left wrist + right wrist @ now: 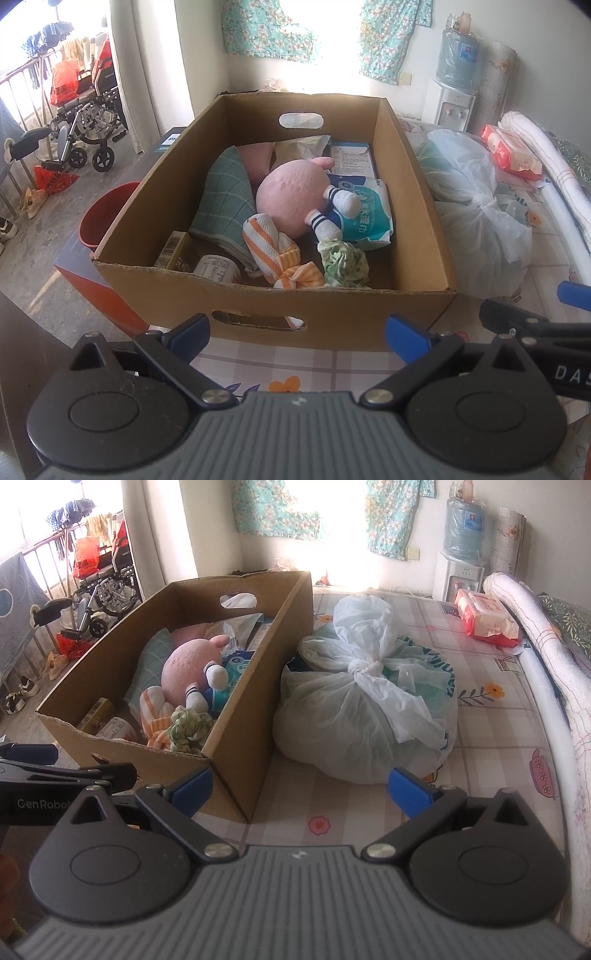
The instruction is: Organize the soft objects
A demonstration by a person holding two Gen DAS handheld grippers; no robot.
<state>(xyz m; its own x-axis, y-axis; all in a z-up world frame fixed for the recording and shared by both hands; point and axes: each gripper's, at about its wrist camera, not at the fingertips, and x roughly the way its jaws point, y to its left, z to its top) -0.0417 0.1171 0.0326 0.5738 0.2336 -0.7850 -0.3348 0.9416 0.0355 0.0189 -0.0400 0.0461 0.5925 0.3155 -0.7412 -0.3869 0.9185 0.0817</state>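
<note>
My left gripper (297, 332) hangs just in front of the open brown cardboard box (399, 155), its blue-tipped fingers spread wide with nothing between them. My right gripper (300, 789) is spread just as wide and empty, near the box's front right corner. Inside the box, the round pink plush toy (291, 195) lies at the middle. The folded teal cloth (225, 199) leans left of it, the orange-striped white cloth (273, 254) lies in front, and the crumpled green-and-white fabric (345, 264) sits at the front right. Right of the box, touching its side, sits the knotted white plastic bag (365, 705).
</note>
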